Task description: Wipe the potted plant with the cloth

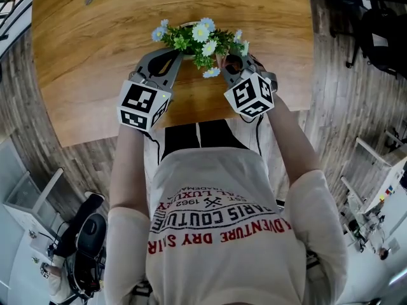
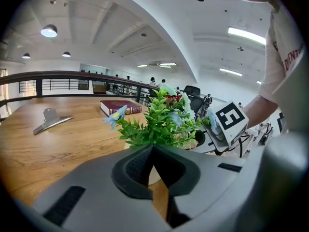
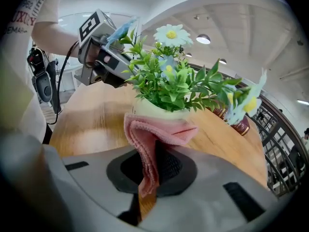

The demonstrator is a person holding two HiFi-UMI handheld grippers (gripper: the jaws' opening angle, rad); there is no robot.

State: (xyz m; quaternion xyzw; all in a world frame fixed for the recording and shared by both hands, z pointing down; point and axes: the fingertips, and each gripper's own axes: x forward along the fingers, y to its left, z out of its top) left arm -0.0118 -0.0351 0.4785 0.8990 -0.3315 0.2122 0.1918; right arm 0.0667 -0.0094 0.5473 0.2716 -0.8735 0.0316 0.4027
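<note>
A potted plant with green leaves and white and blue daisies stands in a pale pot near the front edge of the round wooden table. My right gripper is shut on a pink cloth. The cloth's folded top lies against the pot's side, just under the leaves. My left gripper is shut with nothing seen between its jaws, and its tips sit close to the pot's other side below the foliage. In the head view the left gripper and the right gripper flank the plant.
A maroon book and a metal clip lie farther back on the table. A railing runs behind it. The person's body stands right at the table's near edge, with a chair and equipment on the floor around.
</note>
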